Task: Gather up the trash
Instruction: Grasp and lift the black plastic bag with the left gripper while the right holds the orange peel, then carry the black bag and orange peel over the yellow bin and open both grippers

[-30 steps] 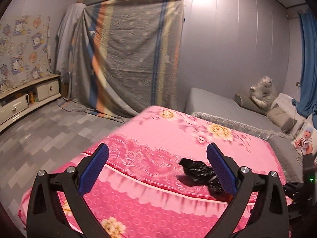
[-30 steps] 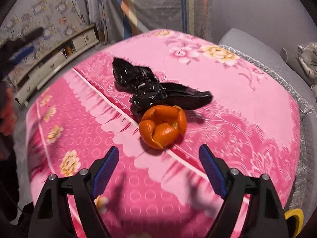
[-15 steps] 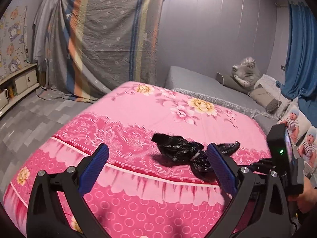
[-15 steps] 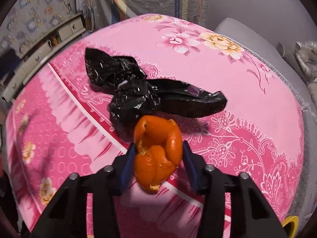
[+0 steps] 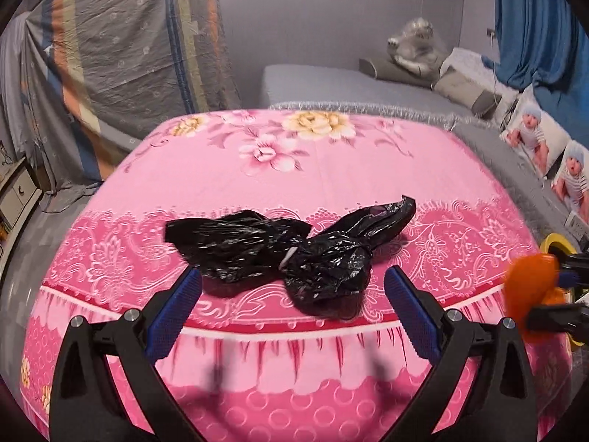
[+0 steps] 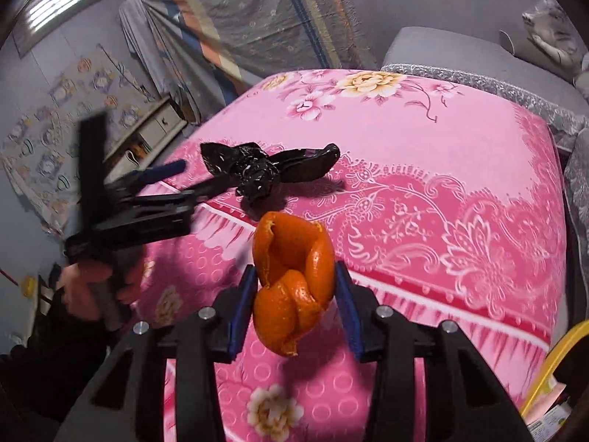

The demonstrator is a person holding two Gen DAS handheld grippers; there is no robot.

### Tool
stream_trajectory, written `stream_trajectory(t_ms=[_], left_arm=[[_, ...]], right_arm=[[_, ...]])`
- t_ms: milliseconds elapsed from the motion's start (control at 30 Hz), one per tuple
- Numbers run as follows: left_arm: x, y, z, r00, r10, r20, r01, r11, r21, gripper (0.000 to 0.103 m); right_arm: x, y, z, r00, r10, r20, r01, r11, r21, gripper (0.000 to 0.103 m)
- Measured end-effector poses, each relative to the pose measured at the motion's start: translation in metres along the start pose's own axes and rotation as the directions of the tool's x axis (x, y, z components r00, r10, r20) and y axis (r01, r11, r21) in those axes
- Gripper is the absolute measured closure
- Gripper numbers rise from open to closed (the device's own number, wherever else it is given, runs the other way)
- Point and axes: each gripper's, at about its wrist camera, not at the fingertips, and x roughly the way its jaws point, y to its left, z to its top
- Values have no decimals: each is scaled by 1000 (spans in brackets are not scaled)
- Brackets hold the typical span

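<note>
A crumpled black plastic bag (image 5: 294,250) lies on the pink flowered tablecloth (image 5: 294,169). My left gripper (image 5: 292,305) is open and empty, just in front of the bag with its fingers either side of it. My right gripper (image 6: 294,291) is shut on an orange peel (image 6: 292,280) and holds it above the table's near part. The peel shows blurred at the right edge of the left wrist view (image 5: 530,291). The bag (image 6: 265,169) and the left gripper (image 6: 162,191) also show in the right wrist view.
A yellow rim (image 6: 552,361) shows at the lower right of the right wrist view and beside the table in the left wrist view (image 5: 559,246). A grey sofa (image 5: 349,81) with cushions stands behind the table. A low cabinet (image 6: 154,129) lines the left wall.
My right gripper closed on the orange peel and lifted it off the table, away from the bag. My left gripper swung right and moved up to the black bag.
</note>
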Motion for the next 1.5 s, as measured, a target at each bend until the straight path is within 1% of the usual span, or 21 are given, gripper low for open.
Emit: stream_trajectory(t_ms=[167, 233, 267, 300, 333, 367, 400, 433, 467, 500, 533, 567, 700, 800, 933, 1033, 1167, 1233, 1300, 1367, 1500], left_arm=[[42, -13, 5, 995, 35, -99, -31, 999, 42, 9], [51, -14, 5, 993, 26, -115, -22, 999, 37, 9], [53, -13, 6, 993, 30, -117, -26, 999, 31, 11], [55, -12, 6, 993, 35, -117, -32, 999, 25, 18], [57, -10, 6, 992, 32, -119, -30, 999, 15, 38], [59, -8, 7, 992, 35, -124, -35, 999, 5, 49], [59, -6, 7, 992, 36, -121, -37, 999, -4, 53], [56, -4, 7, 994, 27, -105, -29, 1000, -13, 65], [54, -3, 7, 995, 33, -98, -34, 999, -11, 74], [50, -2, 8, 996, 36, -88, -37, 999, -13, 78], [47, 0, 8, 996, 29, -81, -30, 999, -18, 85], [42, 2, 9, 997, 25, -71, -27, 999, -26, 88], [16, 6, 10, 1000, 4, -8, -4, 999, -43, 90], [-21, 4, 6, 998, -21, 66, 25, 998, -57, 90], [-77, -5, -3, 986, -28, 165, 39, 997, -61, 90], [-107, -14, -10, 979, -33, 200, 47, 997, -62, 90], [-143, -37, -15, 964, -58, 260, 66, 998, -20, 90], [-161, -54, -16, 952, -94, 292, 92, 996, 19, 90], [-171, -68, -15, 943, -118, 312, 109, 993, 43, 90], [-180, -89, -13, 931, -158, 329, 137, 987, 87, 90], [-188, -126, -10, 911, -221, 347, 179, 973, 148, 90]], right_arm=[[-28, -3, -14, 999, 26, 40, -27, 1000, 13, 63], [-37, -5, -17, 998, 35, 57, -36, 999, 20, 63], [-41, -5, -19, 997, 33, 64, -35, 999, 22, 63], [-44, -5, -20, 997, 34, 70, -36, 999, 26, 63], [-47, -6, -21, 996, 39, 75, -41, 999, 34, 63], [-50, -5, -23, 996, 43, 78, -46, 998, 41, 63], [-51, -5, -24, 996, 45, 79, -49, 998, 44, 63], [-53, -5, -25, 996, 48, 81, -52, 997, 50, 63], [-55, -5, -26, 995, 50, 83, -55, 997, 56, 63], [-56, -4, -27, 995, 53, 84, -58, 997, 58, 63], [-57, -3, -28, 995, 53, 87, -58, 997, 59, 63], [-58, -3, -28, 995, 53, 89, -59, 996, 61, 63], [-67, 4, -32, 992, 78, 103, -85, 994, 64, 63], [-74, 8, -35, 989, 91, 119, -99, 993, 65, 63], [-85, 6, -44, 982, 127, 139, -142, 985, 97, 63], [-96, 2, -53, 978, 134, 159, -155, 980, 122, 63], [-115, -4, -66, 972, 131, 197, -163, 974, 157, 63], [-128, -8, -74, 967, 116, 226, -157, 973, 170, 63], [-140, -14, -80, 962, 101, 254, -152, 971, 187, 63], [-154, -22, -87, 956, 71, 285, -134, 969, 206, 63], [-179, -46, -101, 940, 14, 340, -108, 960, 259, 63]])
